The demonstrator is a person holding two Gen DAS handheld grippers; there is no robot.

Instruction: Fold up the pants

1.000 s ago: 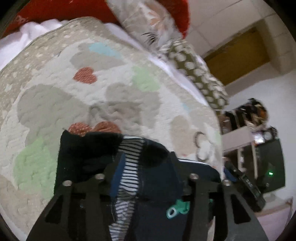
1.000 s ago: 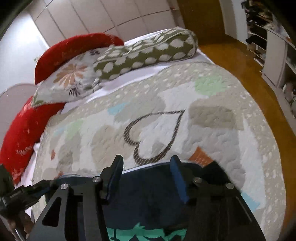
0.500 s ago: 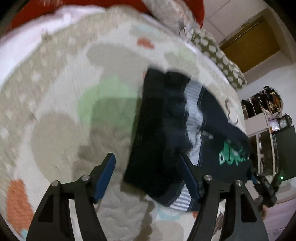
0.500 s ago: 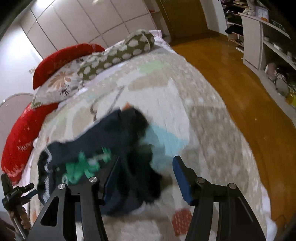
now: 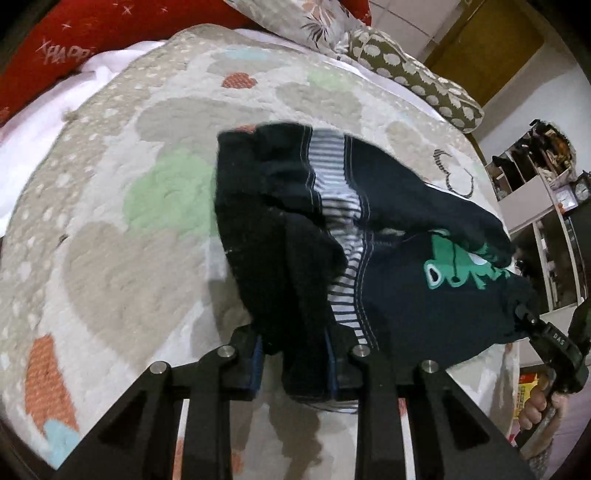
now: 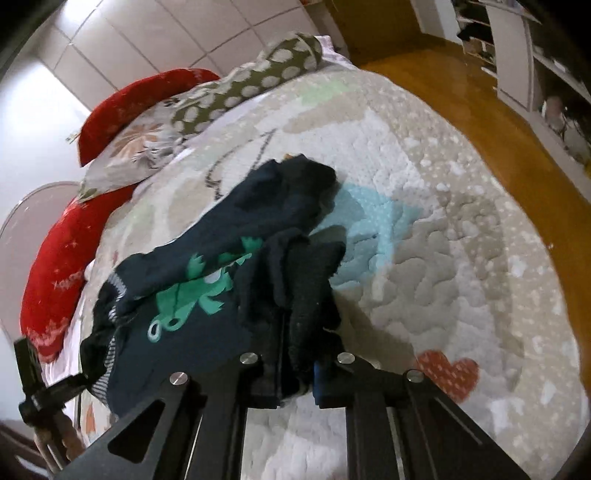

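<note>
Dark navy pants (image 5: pixel 406 295) with a striped inner band and a green frog print lie bunched on the quilt (image 5: pixel 129 240). My left gripper (image 5: pixel 295 354) is closing its jaws, and a thick dark fold of the pants fills the gap between the blue pads. In the right wrist view the pants (image 6: pixel 192 332) spread to the left, and my right gripper (image 6: pixel 295 365) is closing on a crumpled dark edge held between its pads. The right gripper's body (image 5: pixel 554 347) and a hand show at the pants' far end.
The quilt (image 6: pixel 443 258) has heart patches and covers a bed. Red pillows (image 5: pixel 110 29), a floral pillow and a dotted bolster (image 5: pixel 417 77) line the head. Wooden floor (image 6: pixel 480 92) and shelves (image 5: pixel 535 184) lie beyond the bed's edge.
Both grippers stood open over the pants half a second ago. Both have since moved in on the cloth and their jaws have come together on folds of it.
</note>
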